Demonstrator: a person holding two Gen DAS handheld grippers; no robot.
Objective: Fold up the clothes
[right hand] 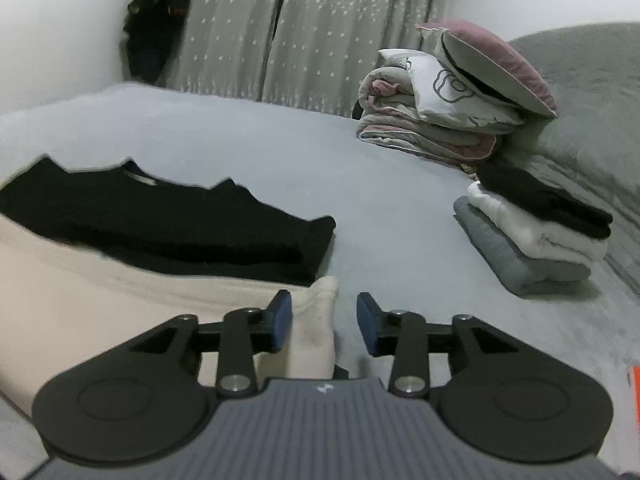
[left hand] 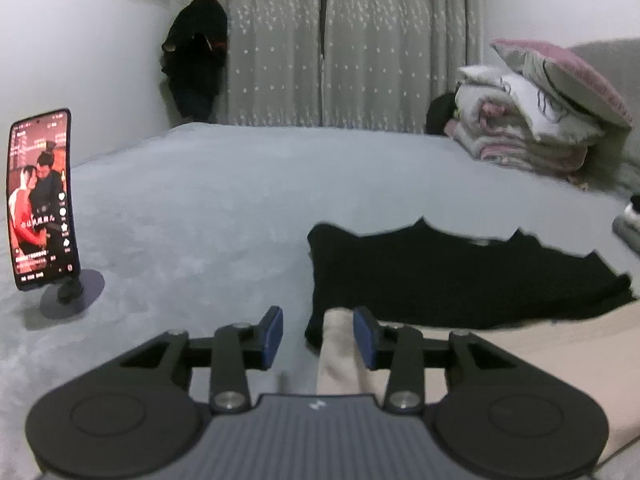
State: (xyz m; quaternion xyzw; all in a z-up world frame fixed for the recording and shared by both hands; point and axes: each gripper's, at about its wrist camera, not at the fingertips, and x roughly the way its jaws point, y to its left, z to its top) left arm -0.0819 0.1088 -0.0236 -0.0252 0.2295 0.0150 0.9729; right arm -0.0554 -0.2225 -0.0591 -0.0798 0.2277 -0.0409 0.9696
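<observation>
Flanking the cream garment (right hand: pixel 80 300), whose long axis runs between them, left gripper (left hand: pixel 318 334) and right gripper (right hand: pixel 324 322) gape wide, empty.

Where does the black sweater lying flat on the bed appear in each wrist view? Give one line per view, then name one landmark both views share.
Left wrist view: the black sweater lies right of centre, beyond the cream garment.
Right wrist view: the black sweater lies left of centre, partly over the cream garment.
Shared landmark: the folded quilt stack beside the curtains.
</observation>
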